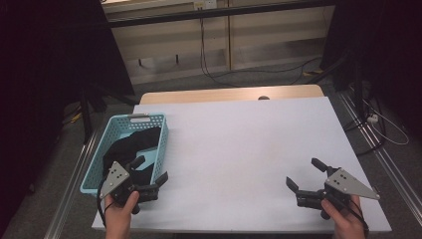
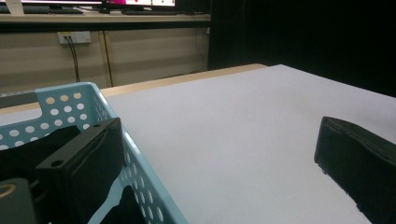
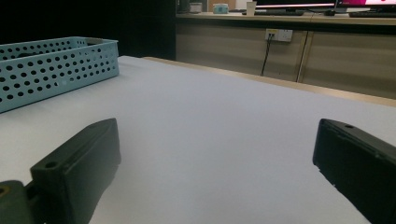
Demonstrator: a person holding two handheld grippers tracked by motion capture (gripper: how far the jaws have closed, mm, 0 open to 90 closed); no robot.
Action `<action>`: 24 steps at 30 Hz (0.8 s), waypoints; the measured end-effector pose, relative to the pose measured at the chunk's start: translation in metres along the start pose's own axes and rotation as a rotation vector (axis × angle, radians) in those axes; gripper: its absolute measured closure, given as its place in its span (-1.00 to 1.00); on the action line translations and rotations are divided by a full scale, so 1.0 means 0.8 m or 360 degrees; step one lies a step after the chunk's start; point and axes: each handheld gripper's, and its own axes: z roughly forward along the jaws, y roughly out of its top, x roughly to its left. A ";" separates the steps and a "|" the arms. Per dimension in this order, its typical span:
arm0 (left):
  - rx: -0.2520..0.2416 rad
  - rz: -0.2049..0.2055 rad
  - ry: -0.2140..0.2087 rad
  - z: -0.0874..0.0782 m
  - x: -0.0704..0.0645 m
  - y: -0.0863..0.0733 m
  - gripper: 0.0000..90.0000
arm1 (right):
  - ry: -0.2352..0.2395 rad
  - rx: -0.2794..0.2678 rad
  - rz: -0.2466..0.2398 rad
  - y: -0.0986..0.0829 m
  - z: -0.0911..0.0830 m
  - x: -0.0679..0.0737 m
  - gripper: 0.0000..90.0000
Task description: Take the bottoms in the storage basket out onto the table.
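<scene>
The light-blue perforated basket (image 1: 110, 141) sits at the table's (image 1: 239, 149) left edge, toward the near-left corner, with a black cloth (image 1: 130, 149) heaped inside. The left gripper (image 1: 152, 168) hangs right at the basket's near end, straddling its right wall: in the left gripper view one jaw is inside the basket (image 2: 105, 121) over the cloth (image 2: 28, 156), the other out over bare table. Jaws spread wide, gripping nothing; whether the inner jaw brushes the cloth, I cannot tell. The left hand (image 1: 121, 209) comes up from the near edge, wrapped round the handle.

Over by the near-right corner, the right gripper (image 1: 304, 172) points left across the table, low over it, well apart from the basket. The right hand (image 1: 343, 216) grips from below. Its jaws also gape wide, empty.
</scene>
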 end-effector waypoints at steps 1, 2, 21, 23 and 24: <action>0.0000 0.0000 -0.0001 0.000 0.000 0.000 -0.96 | 0.0002 0.0002 -0.0002 0.000 0.000 0.000 -1.00; 0.0003 0.0003 0.0001 0.000 0.001 0.000 -0.96 | 0.0003 0.0002 -0.0005 0.000 0.001 -0.001 -1.00; -0.0045 0.0005 -0.0011 0.000 0.005 0.023 -0.96 | -0.0008 -0.0012 0.0022 -0.001 -0.005 -0.006 -1.00; -0.0070 -0.0042 -0.0007 0.001 0.008 0.030 -0.96 | -0.0009 -0.0009 0.0016 -0.002 -0.004 -0.006 -1.00; -0.0069 -0.0027 -0.0002 0.001 0.010 0.034 -0.96 | -0.0009 -0.0010 0.0014 -0.002 -0.004 -0.006 -1.00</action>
